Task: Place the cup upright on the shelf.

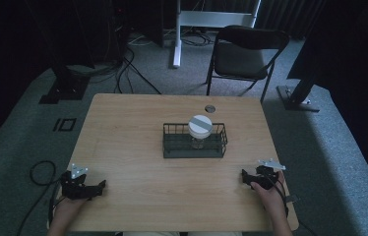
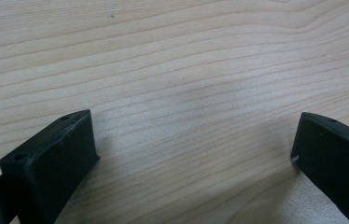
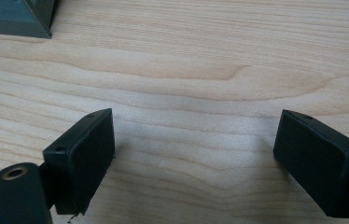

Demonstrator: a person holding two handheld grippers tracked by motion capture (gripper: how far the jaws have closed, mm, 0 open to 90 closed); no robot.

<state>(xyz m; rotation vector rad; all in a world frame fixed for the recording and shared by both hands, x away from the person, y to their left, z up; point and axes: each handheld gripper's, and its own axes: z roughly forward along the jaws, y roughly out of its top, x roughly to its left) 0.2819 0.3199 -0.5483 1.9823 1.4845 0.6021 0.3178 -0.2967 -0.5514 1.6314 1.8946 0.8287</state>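
Observation:
A dark wire basket (image 1: pixel 172 147) sits at the middle of the wooden table (image 1: pixel 123 128). Inside it stands a clear jar with a white lid (image 1: pixel 200 126). My left gripper (image 1: pixel 98 187) rests at the table's near left corner, held by a hand, jaws wide apart over bare wood (image 2: pixel 193 135). My right gripper (image 1: pixel 245 176) rests at the near right, also held by a hand, jaws wide apart with nothing between them (image 3: pixel 196 140). A corner of the basket (image 3: pixel 14 18) shows at the upper left of the right gripper view.
A small round grommet (image 1: pixel 210 108) is set into the table near its far edge. Beyond the table stand a black folding chair (image 1: pixel 243 54), a white desk leg (image 1: pixel 177 34) and dark stands with cables on the carpet (image 1: pixel 123 73).

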